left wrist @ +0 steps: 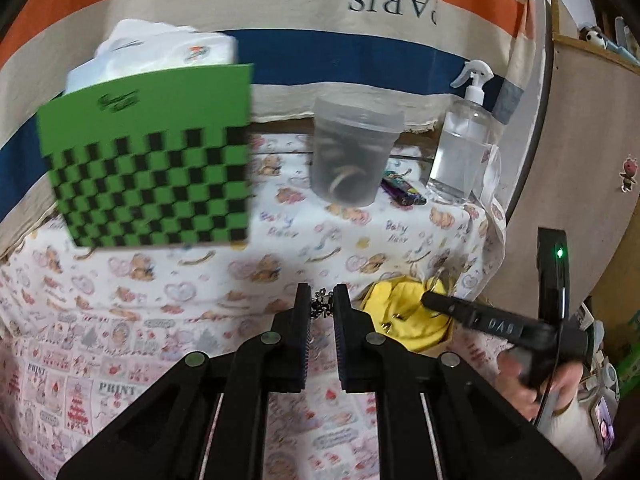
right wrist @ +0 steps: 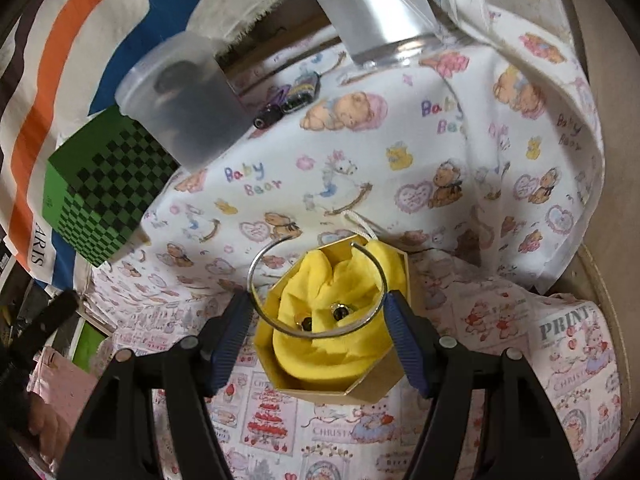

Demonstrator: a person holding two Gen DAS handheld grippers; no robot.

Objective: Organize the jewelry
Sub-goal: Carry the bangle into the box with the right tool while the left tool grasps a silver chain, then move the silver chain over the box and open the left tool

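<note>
Thin, stiff, slippery open silver wire bangle (right wrist: pixel 318 288) spanning wide-spread right gripper (right wrist: pixel 318 312) pads above yellow-lined hexagonal box (right wrist: pixel 340 390), best held across its sides; small dark chain piece (left wrist: pixel 322 306) pinched between nearly closed left gripper (left wrist: pixel 322 300) jaws.

On the cloth-covered table (left wrist: pixel 168 280), the checkered box (left wrist: pixel 148 160) stands far left, the lidded cup (left wrist: pixel 350 152) to its right, the spray bottle (left wrist: pixel 464 148) far right, lighters (left wrist: pixel 402 190) between them, and the hexagonal box (right wrist: pixel 340 390) nearest.
</note>
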